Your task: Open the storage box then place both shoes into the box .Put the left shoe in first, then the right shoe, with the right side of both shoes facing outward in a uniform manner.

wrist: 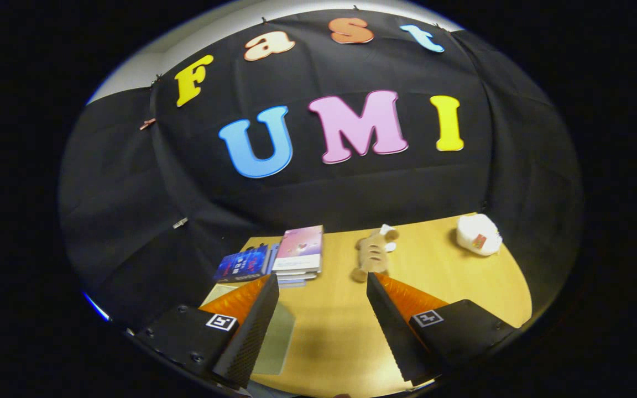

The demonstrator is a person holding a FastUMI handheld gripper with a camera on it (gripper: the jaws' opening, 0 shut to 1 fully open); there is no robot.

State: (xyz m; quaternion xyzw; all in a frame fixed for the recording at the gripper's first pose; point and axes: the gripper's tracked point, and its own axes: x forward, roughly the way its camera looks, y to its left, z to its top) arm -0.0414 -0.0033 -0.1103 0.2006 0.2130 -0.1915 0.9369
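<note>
Pale box (277, 341) beside spread fingers (252, 326)

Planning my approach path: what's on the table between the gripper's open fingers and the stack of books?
In the gripper view, bare wooden table lies between the open gripper and the stack of books. A plush toy lies right of the books.

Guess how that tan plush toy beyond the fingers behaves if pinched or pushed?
The plush toy looks soft and stuffed, so probably floppy and light. Lying flat on the table, it likely slides rather than rolls. The gripper is open, holding nothing.
</note>
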